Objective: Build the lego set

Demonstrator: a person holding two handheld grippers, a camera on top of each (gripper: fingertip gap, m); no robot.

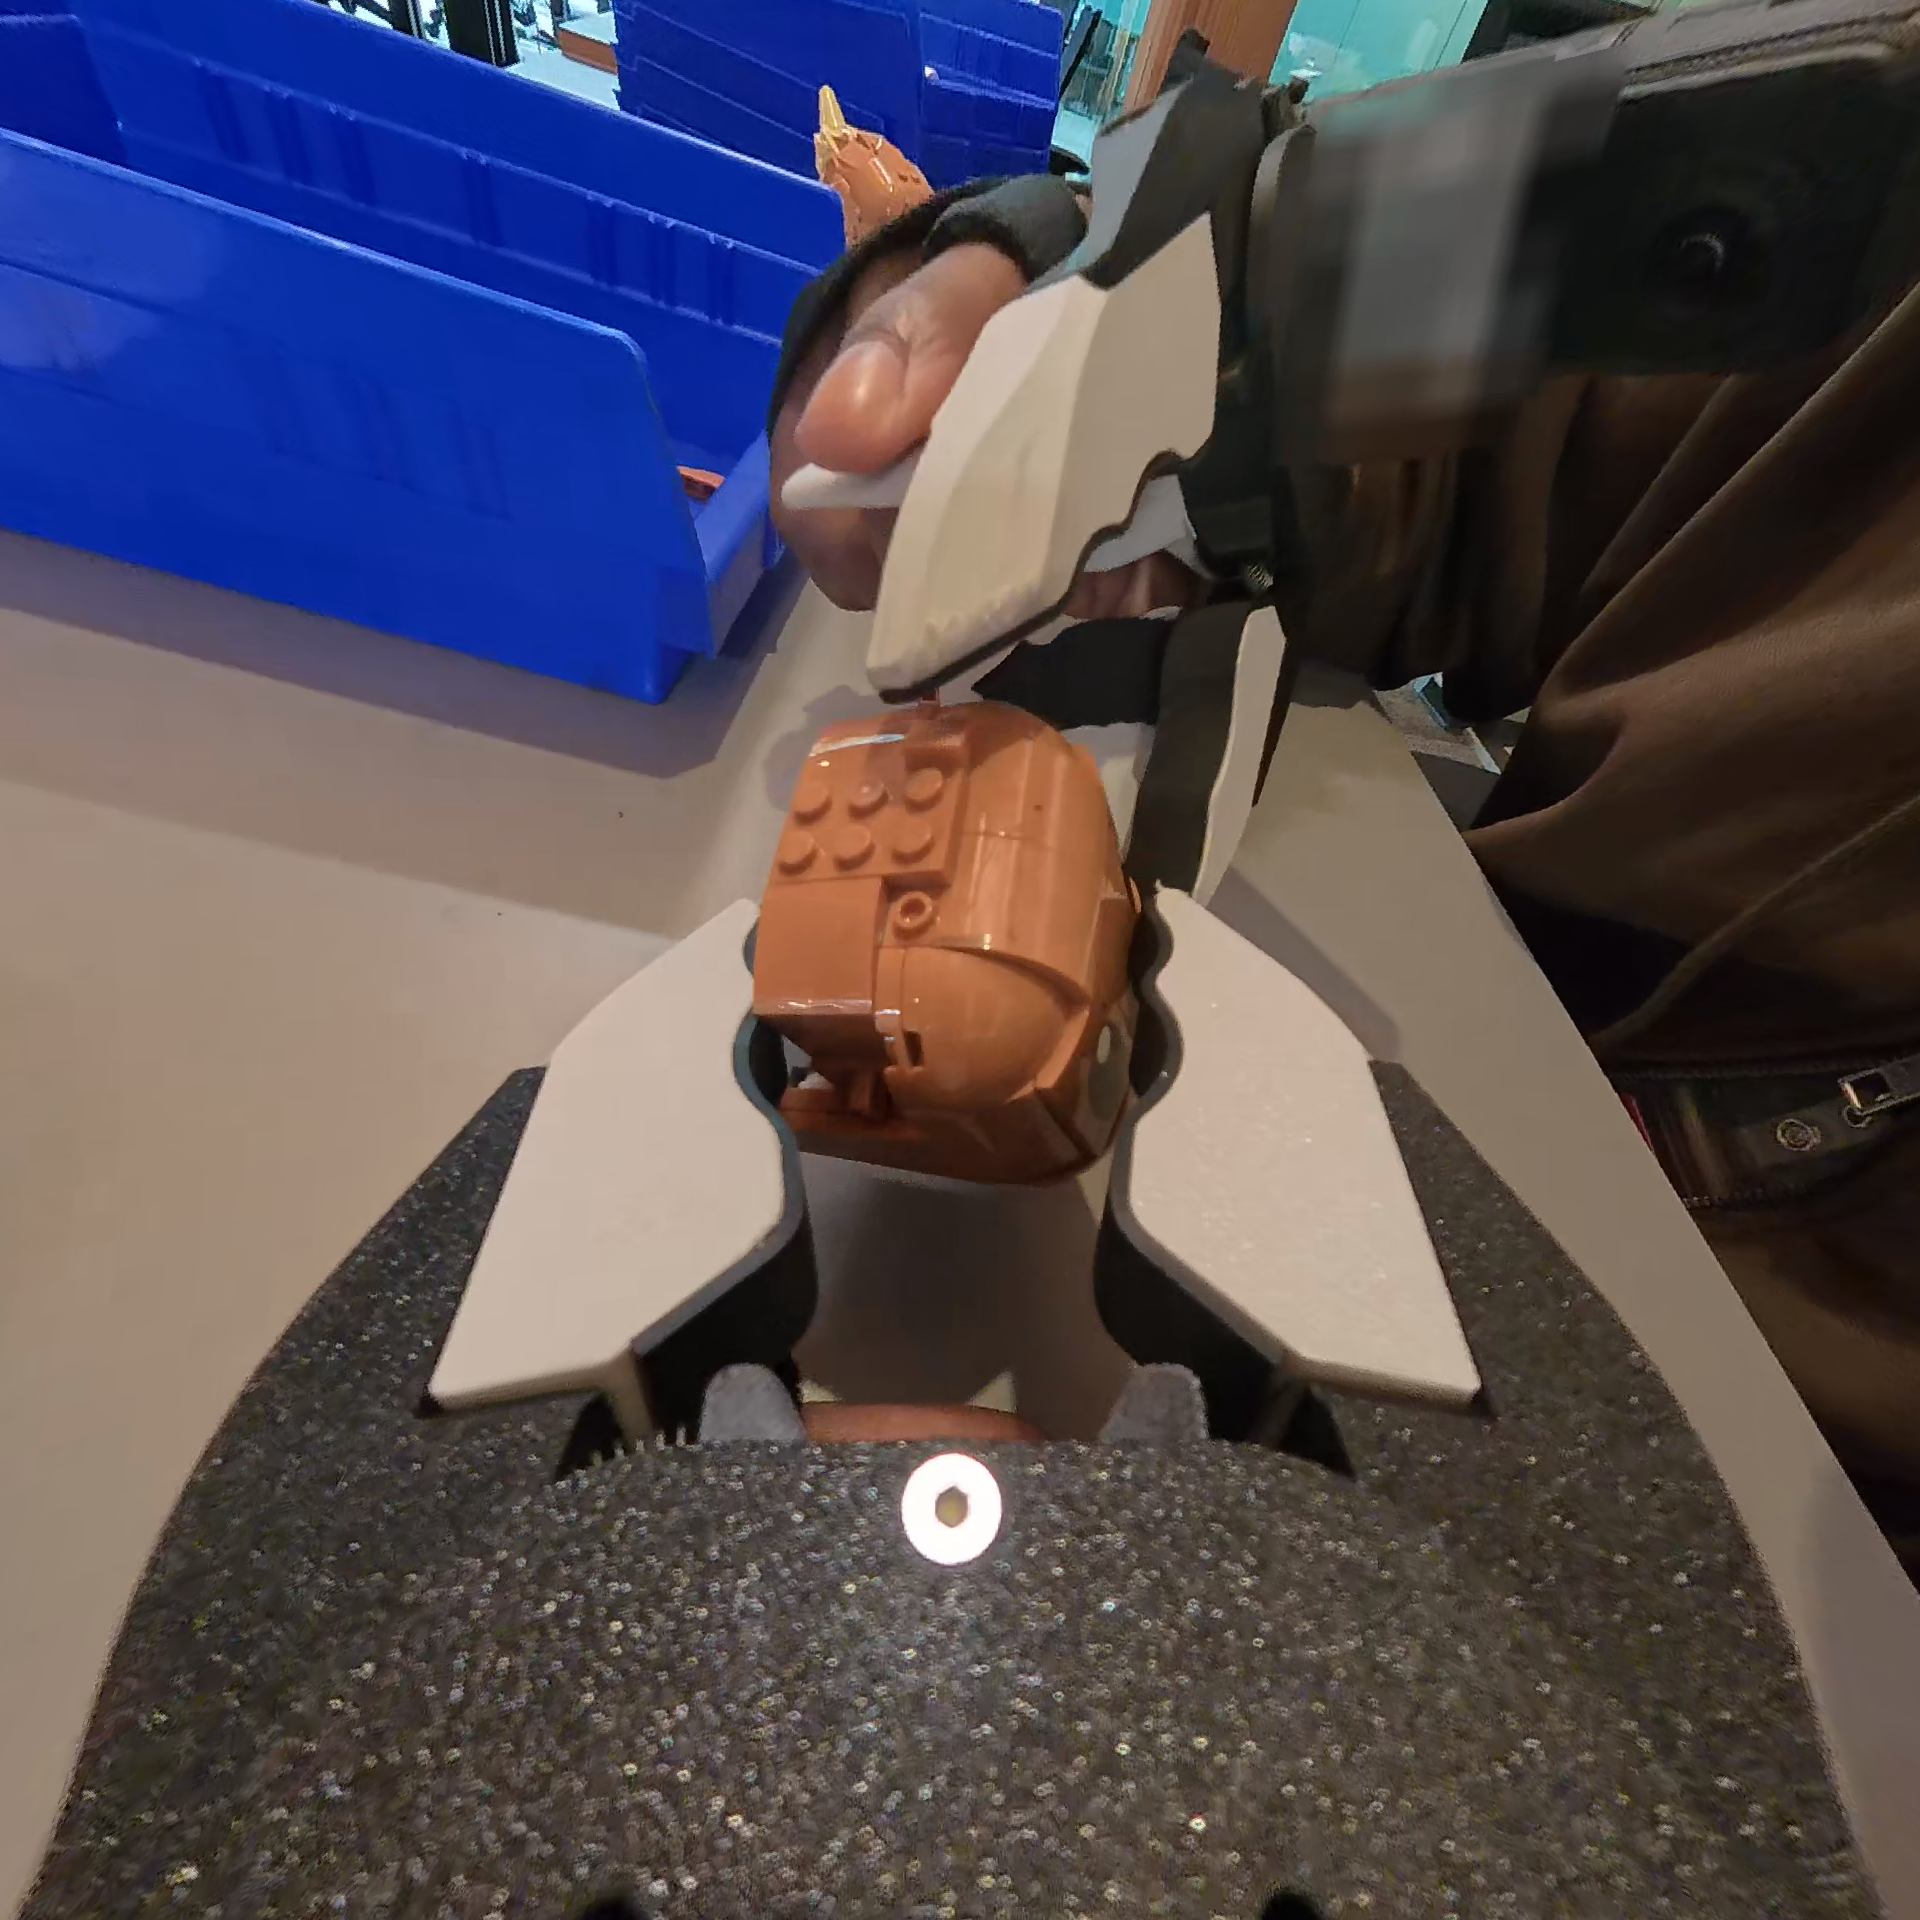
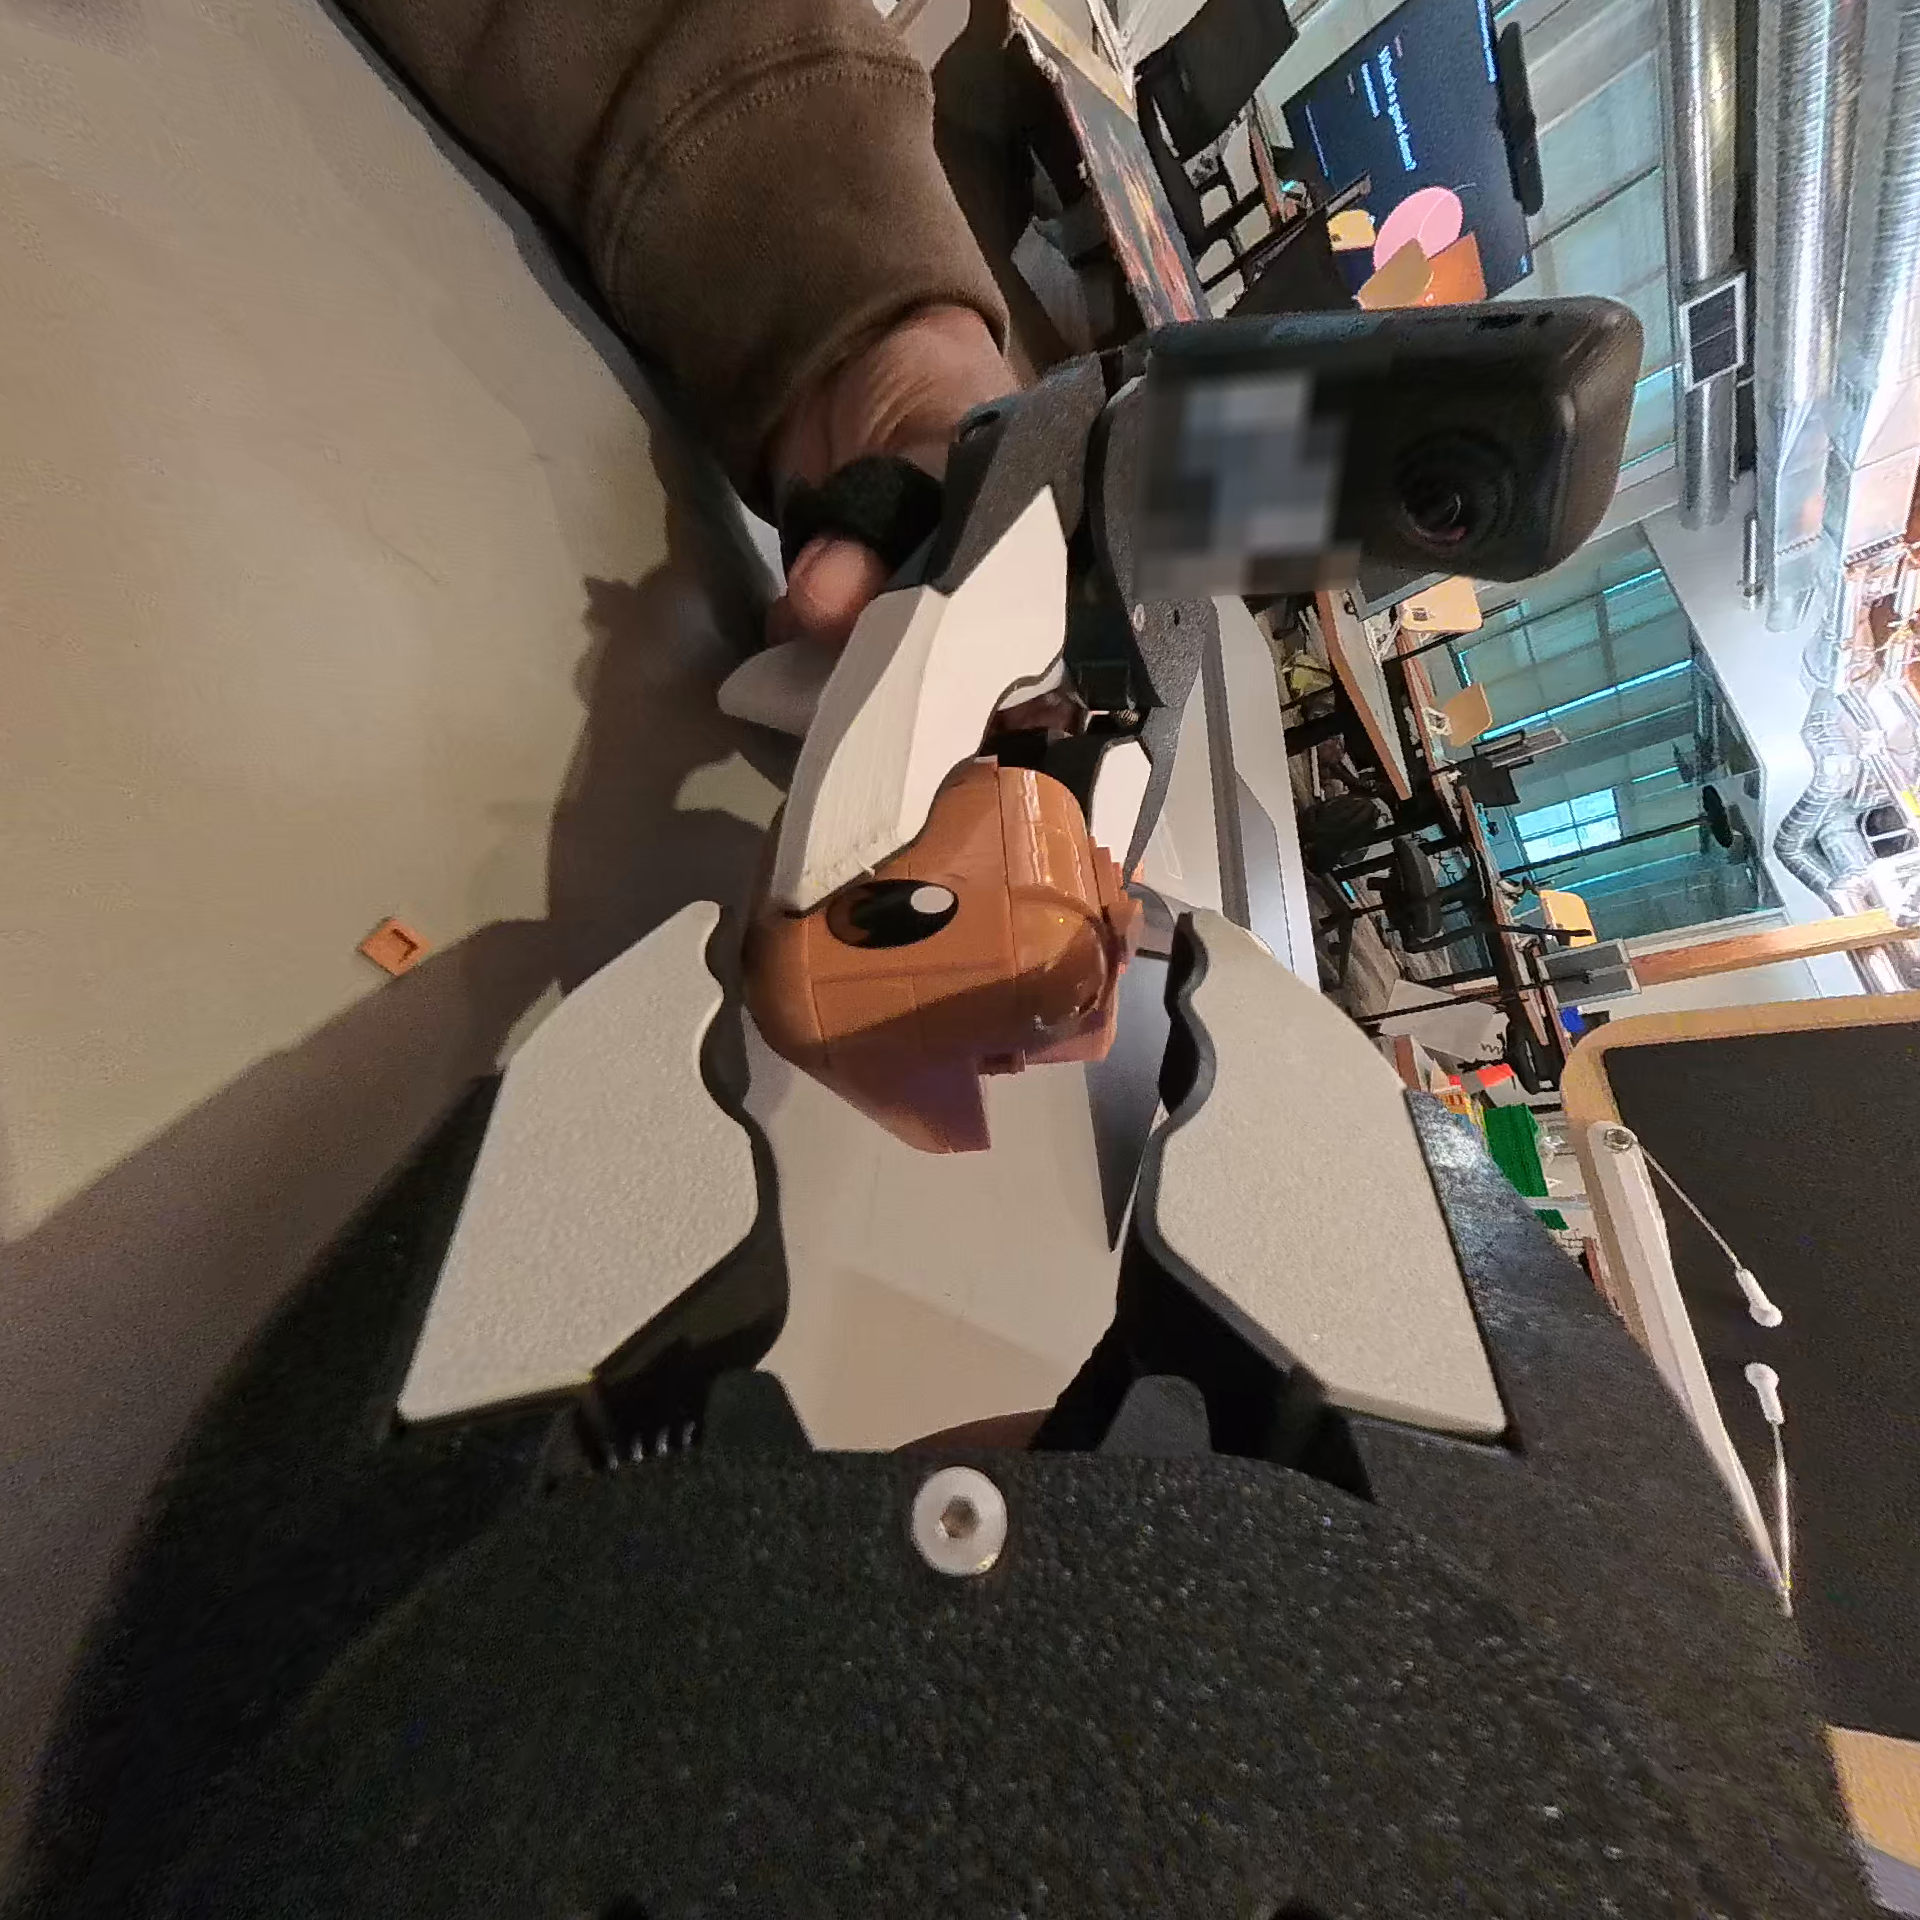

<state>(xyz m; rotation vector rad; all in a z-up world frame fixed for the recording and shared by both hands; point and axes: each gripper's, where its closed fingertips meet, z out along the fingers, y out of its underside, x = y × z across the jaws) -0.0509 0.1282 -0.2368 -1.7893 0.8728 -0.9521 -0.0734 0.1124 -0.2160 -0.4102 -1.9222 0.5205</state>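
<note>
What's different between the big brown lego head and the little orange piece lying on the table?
The brown lego head is much bigger and built from many bricks; the little orange piece is a single flat bit. The head is gripped in the left tool; the piece lies loose on the table. The head has a black eye; the piece is plain. Both are a similar orange-brown colour.

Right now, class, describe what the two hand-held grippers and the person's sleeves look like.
Each hand-held gripper, left and right, has two pale grey angular fingers with dark wavy inner edges on a speckled black body fastened with a silver screw. A black camera tops the left one. The sleeves are brown; black straps wrap the fingers.
</note>
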